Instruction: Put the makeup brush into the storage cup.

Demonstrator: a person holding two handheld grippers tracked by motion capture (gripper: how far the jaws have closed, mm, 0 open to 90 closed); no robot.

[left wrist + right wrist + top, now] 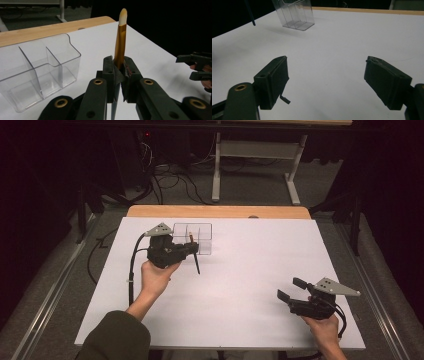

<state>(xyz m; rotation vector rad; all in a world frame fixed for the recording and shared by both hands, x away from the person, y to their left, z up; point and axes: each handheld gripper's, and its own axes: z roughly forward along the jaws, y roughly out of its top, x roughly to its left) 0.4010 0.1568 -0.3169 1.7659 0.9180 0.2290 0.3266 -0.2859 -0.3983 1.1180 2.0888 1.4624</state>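
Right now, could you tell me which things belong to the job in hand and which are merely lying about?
In the job: slim brown brush with pale tip, clamped in left tongs; clear plastic three-compartment organiser.
Lying about: open right tongs; white table; floor cables.

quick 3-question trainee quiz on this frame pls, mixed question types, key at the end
1. True or false: the left gripper is shut on the slim brush with a copper-coloured ferrule and pale tip.
2. The clear plastic organiser box has how many compartments side by side? A) one B) three C) six
3. Fill in: the right gripper hangs with its jaws ____ over the white table top.

Key:
1. True: the pads clamp the brush, tip pointing up in the left gripper view.
2. B: two dividers make three compartments, all empty.
3. Open: nothing lies between them.
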